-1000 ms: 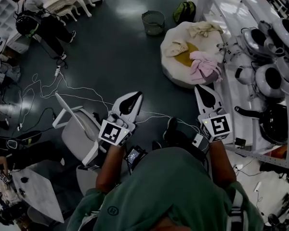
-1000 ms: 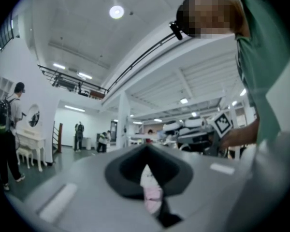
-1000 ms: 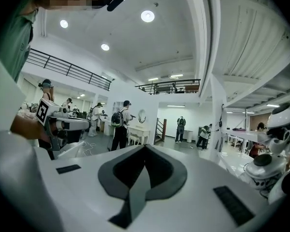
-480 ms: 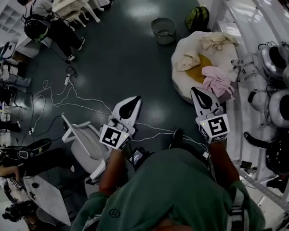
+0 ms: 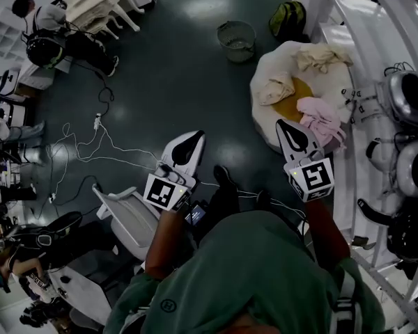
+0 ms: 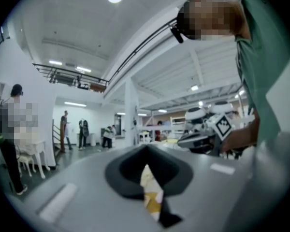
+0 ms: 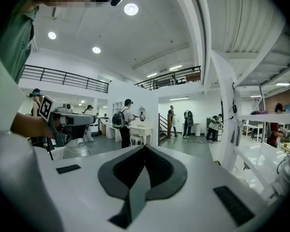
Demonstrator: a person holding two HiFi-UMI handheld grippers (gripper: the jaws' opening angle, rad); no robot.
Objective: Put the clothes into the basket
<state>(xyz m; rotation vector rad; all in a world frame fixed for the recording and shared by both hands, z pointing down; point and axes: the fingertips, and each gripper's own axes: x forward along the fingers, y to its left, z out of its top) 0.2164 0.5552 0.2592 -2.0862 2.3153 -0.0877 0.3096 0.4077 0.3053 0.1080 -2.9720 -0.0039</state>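
Several clothes lie on a round white cushion (image 5: 265,127) on the floor: a cream piece (image 5: 275,89), a yellow one (image 5: 294,97), a pink one (image 5: 320,117) and a beige one (image 5: 322,56). A grey mesh basket (image 5: 237,40) stands on the dark floor beyond the cushion. My right gripper (image 5: 282,124) is shut and empty, its tip over the cushion's near edge beside the pink piece. My left gripper (image 5: 195,136) is shut and empty, held over bare floor. In the gripper views both pairs of jaws, left (image 6: 146,146) and right (image 7: 145,146), meet with nothing between them.
A green backpack (image 5: 289,19) lies right of the basket. White shelving with round white devices (image 5: 404,92) runs along the right. A white chair (image 5: 129,218) and floor cables (image 5: 90,145) sit at my left. A person (image 5: 42,37) stands by white furniture (image 5: 97,2) at far left.
Both grippers, still shut, have travelled forward with me. The cushion with the clothes and the basket now lie closer, and the right gripper's tip reaches the cushion's near edge.
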